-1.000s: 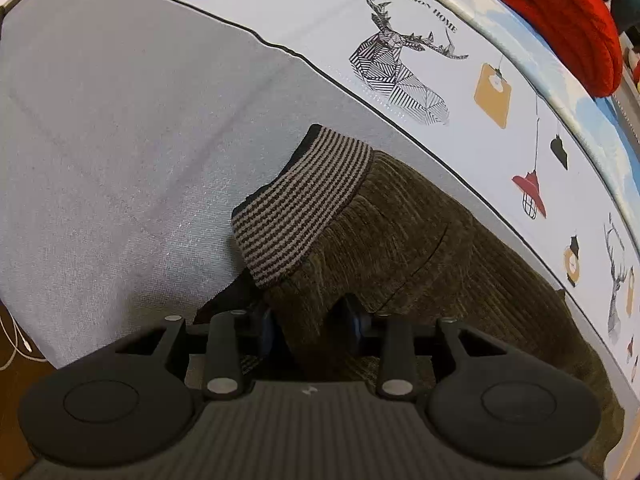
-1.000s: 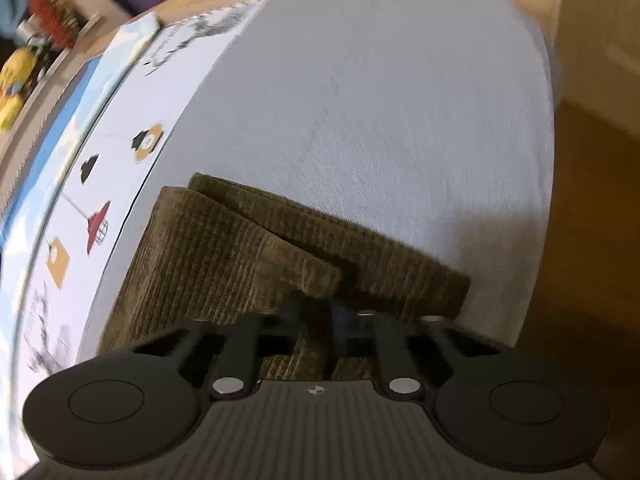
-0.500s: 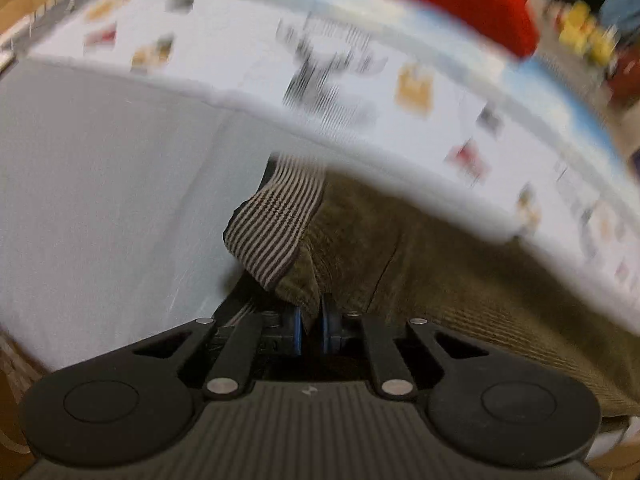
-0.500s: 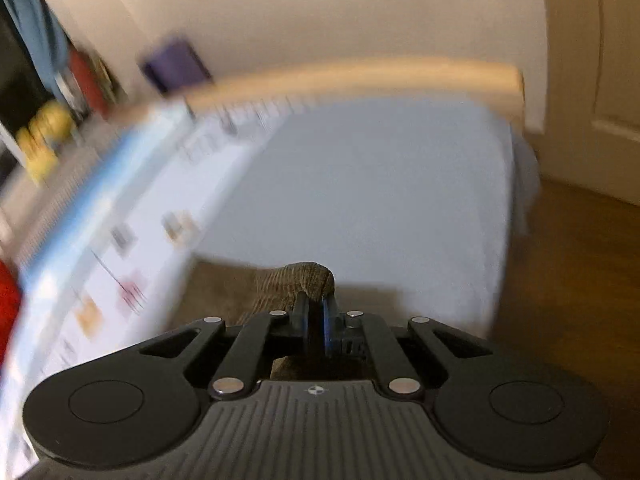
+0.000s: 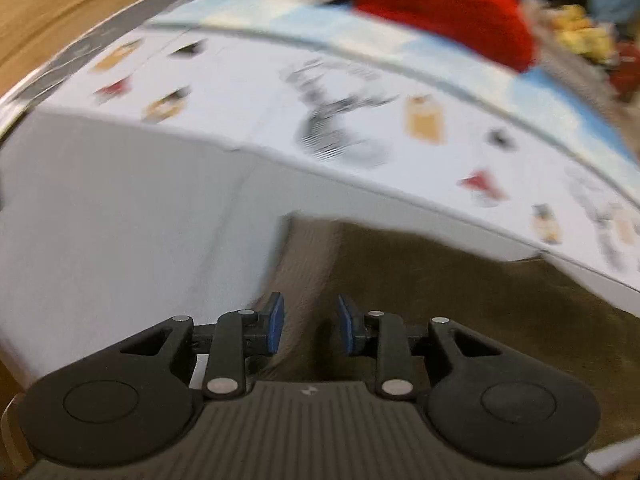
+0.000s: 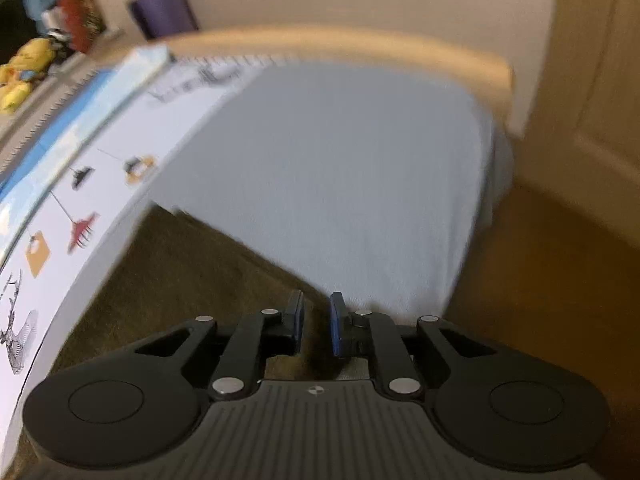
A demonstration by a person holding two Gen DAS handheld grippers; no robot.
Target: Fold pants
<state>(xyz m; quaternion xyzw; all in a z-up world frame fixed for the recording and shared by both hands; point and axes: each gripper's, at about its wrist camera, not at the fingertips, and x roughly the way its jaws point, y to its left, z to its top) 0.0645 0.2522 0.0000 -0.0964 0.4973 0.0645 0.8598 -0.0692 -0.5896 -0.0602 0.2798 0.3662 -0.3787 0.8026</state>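
The bed [image 6: 340, 184] is covered by a plain pale grey sheet, and a wooden board [image 6: 360, 46] runs along its far end in the right wrist view. Along one long side lies a white printed cover [image 5: 280, 92] with deer, lantern and lamp figures and a light blue border toward the bed's edge. The brown corduroy pants [image 5: 460, 288] lie directly on the grey sheet, just beside the printed cover's edge and reaching toward the bed's near edge. A red knitted item [image 5: 440, 4] rests at the far side of the bed, on the blue border. Both views are blurred.
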